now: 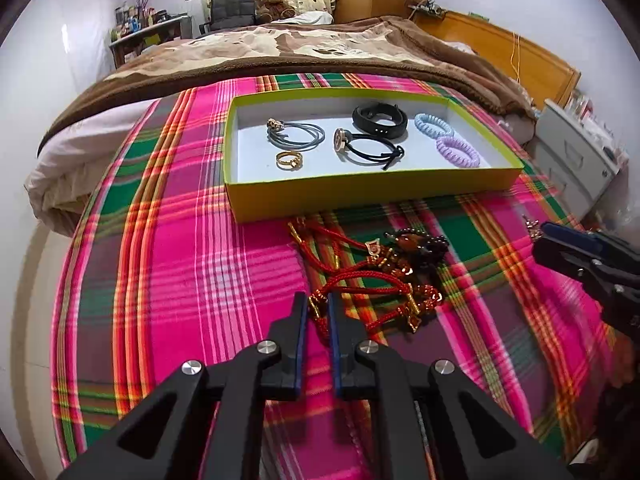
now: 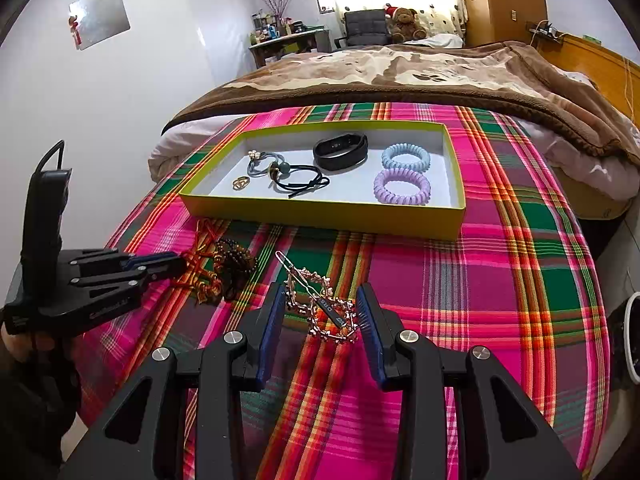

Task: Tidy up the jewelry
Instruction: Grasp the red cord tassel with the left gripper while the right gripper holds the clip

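Pinching a red cord bracelet [image 1: 362, 280], left gripper [image 1: 318, 308] nearly closed; right gripper [image 2: 320, 300] spread wide w/ rose-gold hair clip [image 2: 320, 304] between fingers. Yellow tray [image 2: 320, 216] at 12 o'clock.

Tray [image 1: 360, 196]: shallow yellow-green box, white inside, flat on plaid cloth.
In tray: gold ring [image 1: 289, 159], grey hair tie [image 1: 298, 135], black hair tie [image 1: 370, 147], black band [image 2: 341, 153], blue coil [image 2: 406, 157], purple coil [image 2: 402, 186].
Red cord bracelets [image 1: 372, 280]: tangled heap before the tray.
Rose-gold hair clip [image 2: 320, 304]: flat on cloth.

Home bedroom: bed [image 1: 280, 52], teddy bear [image 1: 274, 2].
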The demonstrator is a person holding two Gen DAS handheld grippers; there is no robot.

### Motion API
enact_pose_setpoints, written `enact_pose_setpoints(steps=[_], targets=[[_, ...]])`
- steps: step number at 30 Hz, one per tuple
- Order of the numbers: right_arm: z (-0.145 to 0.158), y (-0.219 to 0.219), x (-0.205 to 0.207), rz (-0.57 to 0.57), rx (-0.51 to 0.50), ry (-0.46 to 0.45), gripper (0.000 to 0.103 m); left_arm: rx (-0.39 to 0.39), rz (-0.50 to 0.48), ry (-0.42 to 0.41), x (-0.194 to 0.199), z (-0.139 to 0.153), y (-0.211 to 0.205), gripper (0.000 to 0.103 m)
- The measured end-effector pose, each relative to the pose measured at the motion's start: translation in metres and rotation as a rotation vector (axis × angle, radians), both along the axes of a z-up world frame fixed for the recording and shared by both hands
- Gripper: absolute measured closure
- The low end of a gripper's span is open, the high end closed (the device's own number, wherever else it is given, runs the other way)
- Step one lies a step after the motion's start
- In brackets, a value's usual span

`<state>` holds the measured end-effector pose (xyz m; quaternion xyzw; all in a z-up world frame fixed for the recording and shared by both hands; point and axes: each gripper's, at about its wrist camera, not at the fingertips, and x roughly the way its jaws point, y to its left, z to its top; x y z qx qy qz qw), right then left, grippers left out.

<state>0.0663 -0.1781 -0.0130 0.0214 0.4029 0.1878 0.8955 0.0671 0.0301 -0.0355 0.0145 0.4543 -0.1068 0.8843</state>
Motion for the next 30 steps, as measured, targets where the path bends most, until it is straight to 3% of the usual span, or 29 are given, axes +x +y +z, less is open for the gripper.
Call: enact_pose_setpoints(steps=[24, 30], targets=[[0.023, -0.003, -0.01, -0.006, 0.014, -0.057, 0.065, -0.098, -0.024, -0.153, -0.02, 0.059, 0.002, 0.093], [0.024, -0.003, -0.011, -0.004, 0.017, -0.056, 0.065, -0.102, -0.02, -0.131, -0.018, 0.051, 0.007, 0.092]])
